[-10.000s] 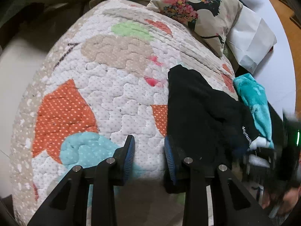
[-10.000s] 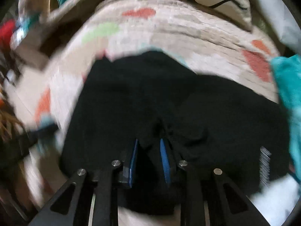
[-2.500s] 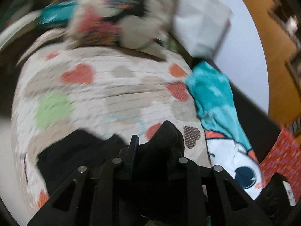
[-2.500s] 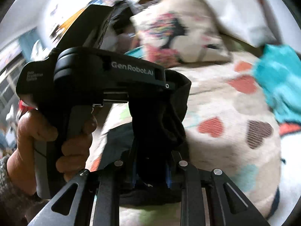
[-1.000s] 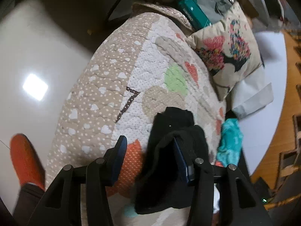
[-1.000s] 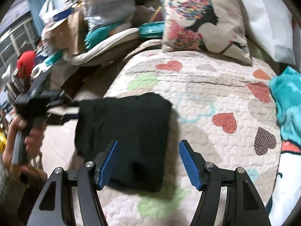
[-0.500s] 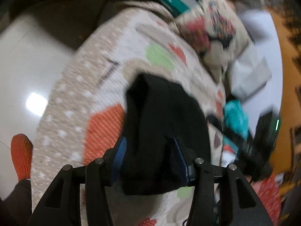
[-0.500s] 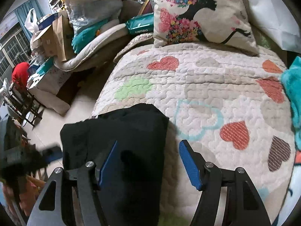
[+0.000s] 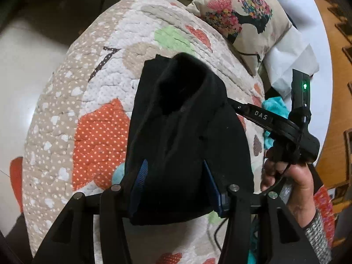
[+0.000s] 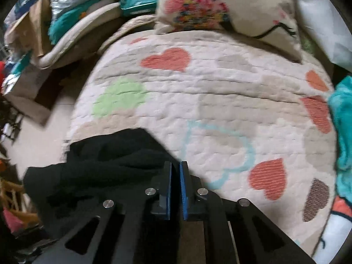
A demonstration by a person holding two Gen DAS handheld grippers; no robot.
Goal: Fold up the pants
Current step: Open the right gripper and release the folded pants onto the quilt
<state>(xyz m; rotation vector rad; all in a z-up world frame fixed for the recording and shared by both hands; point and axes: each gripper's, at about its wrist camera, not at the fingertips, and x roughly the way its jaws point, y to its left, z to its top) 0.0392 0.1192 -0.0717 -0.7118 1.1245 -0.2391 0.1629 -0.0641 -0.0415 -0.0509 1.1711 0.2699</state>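
Black pants (image 9: 184, 132): bundled at frame centre on a heart-print quilt (image 9: 99, 136), clamped between the left gripper (image 9: 176, 184) pads. Right gripper (image 10: 175, 184): blue pads together at the pants' edge, lower centre. Its body, right of frame, reads "DAS". Floral pillow (image 9: 242, 15), upper right.

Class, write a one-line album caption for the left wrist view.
Left gripper clamps bunched black fabric pants above a heart-patterned quilted bedspread.
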